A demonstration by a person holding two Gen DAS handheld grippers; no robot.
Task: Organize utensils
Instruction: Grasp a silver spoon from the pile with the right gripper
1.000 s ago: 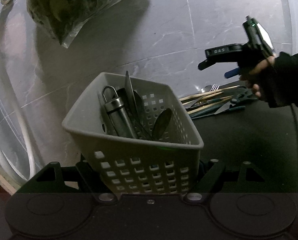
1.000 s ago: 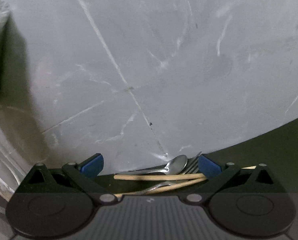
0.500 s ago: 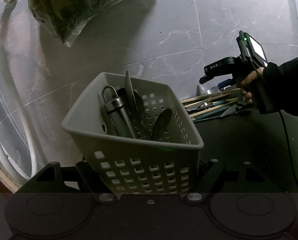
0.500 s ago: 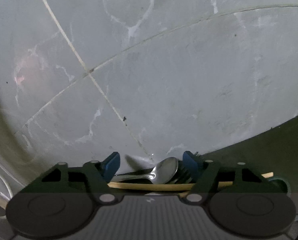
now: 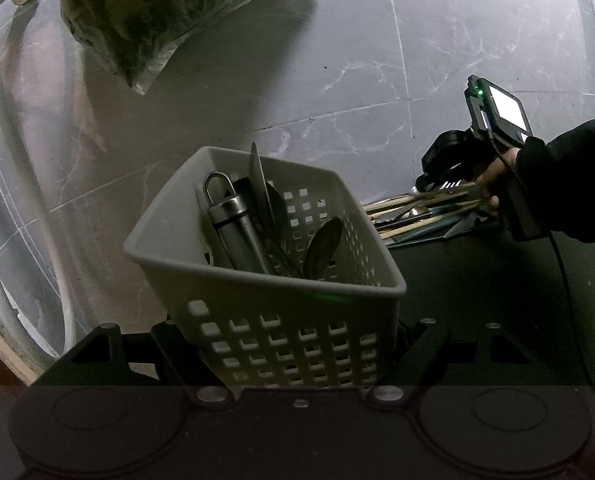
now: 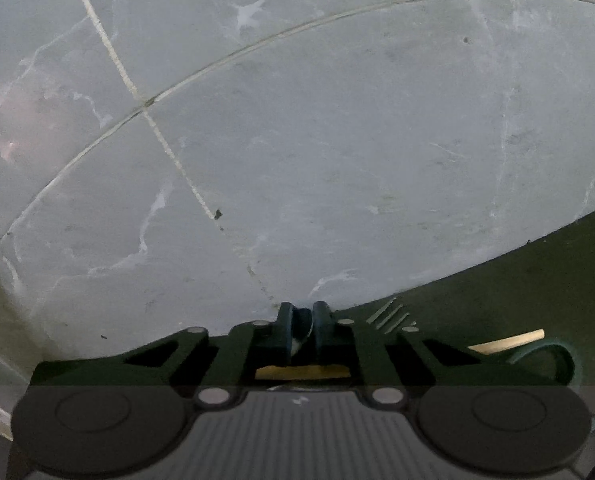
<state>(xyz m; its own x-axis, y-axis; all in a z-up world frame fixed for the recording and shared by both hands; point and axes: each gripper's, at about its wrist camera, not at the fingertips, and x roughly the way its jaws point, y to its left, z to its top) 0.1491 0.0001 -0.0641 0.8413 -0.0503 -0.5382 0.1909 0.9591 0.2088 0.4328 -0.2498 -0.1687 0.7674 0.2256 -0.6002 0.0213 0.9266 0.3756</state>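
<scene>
Countertop [image 5: 497, 280] of dark stone carries the grey perforated plastic basket [image 5: 281, 320], held between the left gripper [image 5: 297, 360] fingers at its near edge. Leftward from the right gripper [image 6: 301, 332] (only its own view shows this), closed on a steel spoon [image 6: 302, 334], the basket waits; the wooden chopsticks [image 5: 417, 208] lie crosswise.

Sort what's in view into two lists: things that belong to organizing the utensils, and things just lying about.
Part of the job:
- basket, gripped by the left gripper, with utensils already standing in it
- spoon, pinched in the right gripper
- loose pile of chopsticks and cutlery on the dark counter

Just lying about:
- plastic bag
- white hose
</scene>
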